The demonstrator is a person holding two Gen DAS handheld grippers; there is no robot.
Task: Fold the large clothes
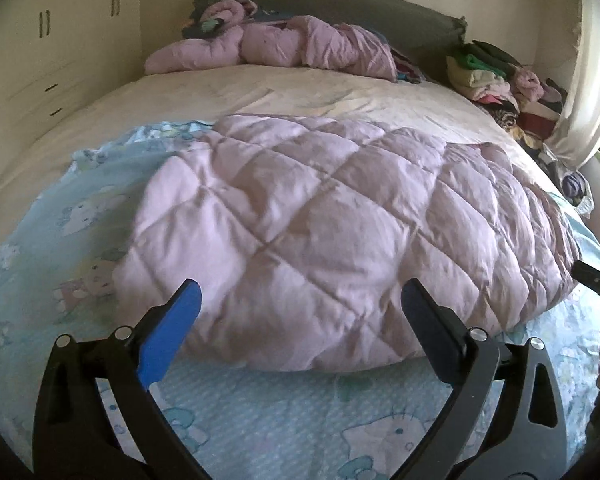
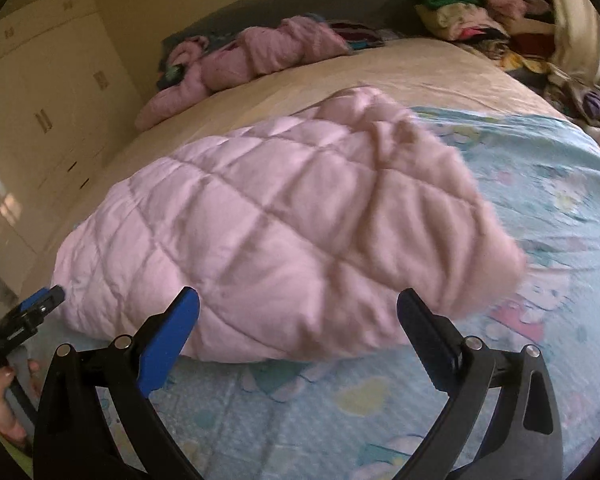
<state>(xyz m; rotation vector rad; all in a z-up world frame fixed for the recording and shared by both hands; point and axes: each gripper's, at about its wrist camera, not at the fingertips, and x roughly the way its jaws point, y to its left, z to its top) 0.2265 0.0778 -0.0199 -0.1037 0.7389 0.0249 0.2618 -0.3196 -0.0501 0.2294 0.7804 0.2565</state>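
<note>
Both tongs gape empty before the folded pink quilt (image 1: 332,232)

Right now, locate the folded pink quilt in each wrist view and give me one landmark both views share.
Left wrist view: the pink quilt fills the centre, lying on the light blue cartoon-print sheet, just beyond the open left gripper.
Right wrist view: the pink quilt lies centre-left, beyond the open right gripper.
Shared landmark: the crumpled pink bedding by the headboard.

No readable text or labels anywhere
</note>
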